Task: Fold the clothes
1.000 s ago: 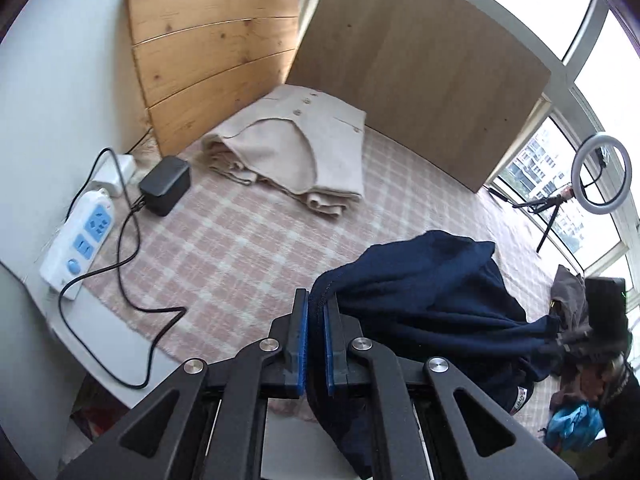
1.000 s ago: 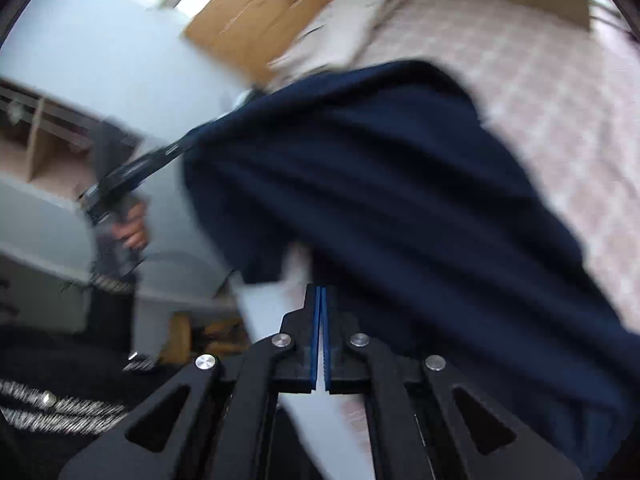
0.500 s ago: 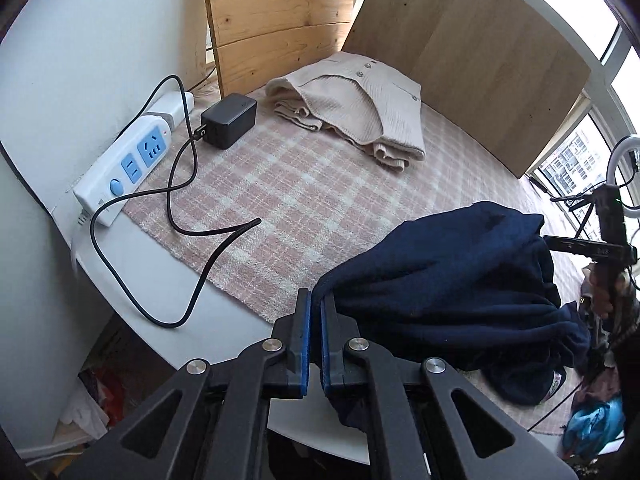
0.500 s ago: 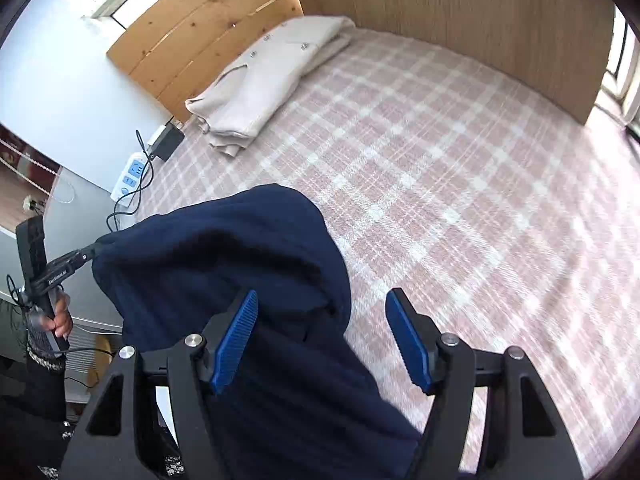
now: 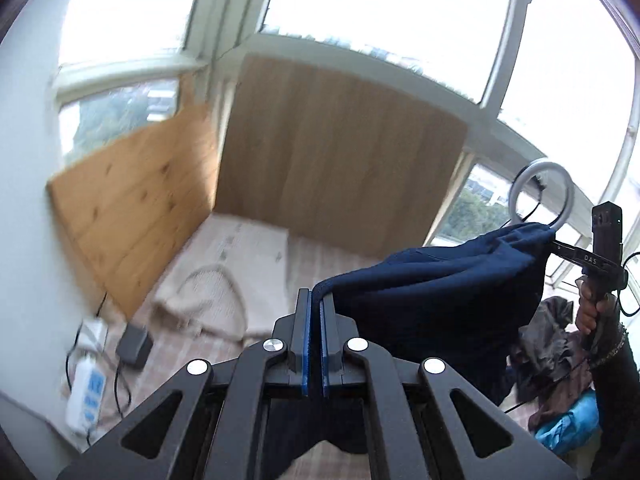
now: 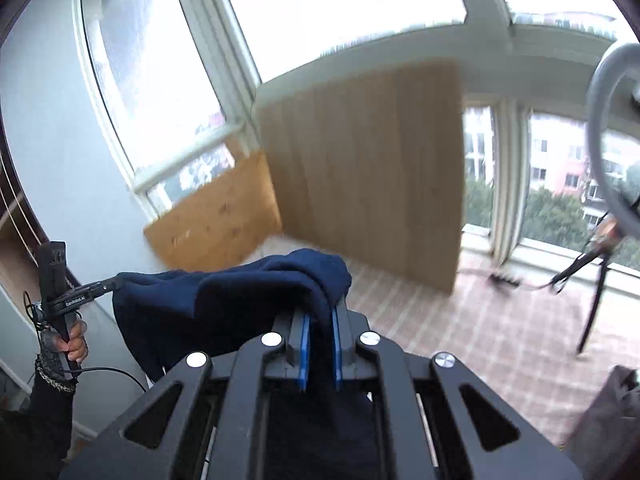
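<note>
Navy garment [image 5: 448, 292] is now lifted off the plaid cloth [image 6: 460, 320], left gripper [image 5: 315, 320] and right gripper [image 6: 320, 336] both clamped on it, so it's stretched out midair, ready for laying flat.

A dark navy blue knit garment [image 5: 440, 292] hangs between two black grippers with bright blue finger pads [image 5: 305, 344], the left gripper [image 5: 314, 344] and the right gripper [image 6: 319, 350]. Beyond the left gripper lies a beige folded cloth [image 5: 224, 280] on a pink-and-cream plaid table cover [image 6: 480, 320]. To its left sit a white power strip with blue sockets [image 5: 86, 396] and a black box-shaped adapter [image 5: 136, 346]. Honey-coloured pine boards [image 5: 132, 220] and a tan wood-grain panel [image 5: 340, 160] stand behind.
</note>
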Demonstrator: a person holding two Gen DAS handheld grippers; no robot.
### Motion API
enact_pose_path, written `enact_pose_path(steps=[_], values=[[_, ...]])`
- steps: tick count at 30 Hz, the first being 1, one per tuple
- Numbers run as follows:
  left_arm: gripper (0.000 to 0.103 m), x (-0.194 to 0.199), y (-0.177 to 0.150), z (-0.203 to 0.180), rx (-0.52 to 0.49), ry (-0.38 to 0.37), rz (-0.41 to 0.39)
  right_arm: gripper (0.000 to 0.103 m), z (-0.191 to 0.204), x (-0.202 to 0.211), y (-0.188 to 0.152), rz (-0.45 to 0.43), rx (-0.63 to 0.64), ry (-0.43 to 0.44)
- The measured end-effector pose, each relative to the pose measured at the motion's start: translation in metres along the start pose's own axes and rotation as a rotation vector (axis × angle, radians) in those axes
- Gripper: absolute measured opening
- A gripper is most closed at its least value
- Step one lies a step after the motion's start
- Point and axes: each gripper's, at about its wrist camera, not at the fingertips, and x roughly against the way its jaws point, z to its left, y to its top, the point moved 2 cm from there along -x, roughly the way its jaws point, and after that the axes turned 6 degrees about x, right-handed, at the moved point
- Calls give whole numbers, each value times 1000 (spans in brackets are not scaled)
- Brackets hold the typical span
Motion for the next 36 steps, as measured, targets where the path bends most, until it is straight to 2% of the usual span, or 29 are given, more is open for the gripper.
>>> enact_pose_path(steps=[4,6,9,11,15,17,18,21,22,24,27,28,30,31,33,35,36], values=[[3,44,72,-61,-137,-136,-150,8,36,134,54,-219,116,-168],[3,66,96,-79,-179,-198,-199,8,60,185,67,-285,146,-214],[3,94,117,-91,-223,-252,-245,8,94,230,78,-315,206,-280],[3,109,123,-92,-248,-252,-274,8,114,240,78,-323,249,-315],[3,117,130,-77,-247,-232,-286,8,137,230,71,-318,314,-368],[3,116,131,-66,-236,-223,-279,8,136,213,71,-283,329,-391],[3,112,129,-61,-233,-214,-269,8,130,195,59,-236,314,-370],[3,89,106,-41,-221,-173,-214,8,108,130,9,-70,244,-276],[3,70,87,-30,-216,-141,-165,8,101,109,-7,-15,220,-245],[3,19,38,1,-174,-83,-10,12,86,66,-40,95,172,-181],[3,-54,-39,47,-107,9,224,18,68,-19,-157,489,52,-49],[3,-75,-69,64,-80,50,304,18,64,-37,-192,579,32,-30],[3,-111,-127,97,-26,128,451,18,45,-51,-232,629,-18,-60],[3,-120,-147,110,-3,158,489,18,35,-56,-250,646,-44,-79],[3,-128,-169,132,49,202,523,18,10,-62,-260,638,-102,-104],[3,-126,-175,146,103,204,531,26,-10,-70,-256,616,-130,-143],[3,-124,-174,148,115,203,528,35,-15,-77,-253,611,-126,-135]])
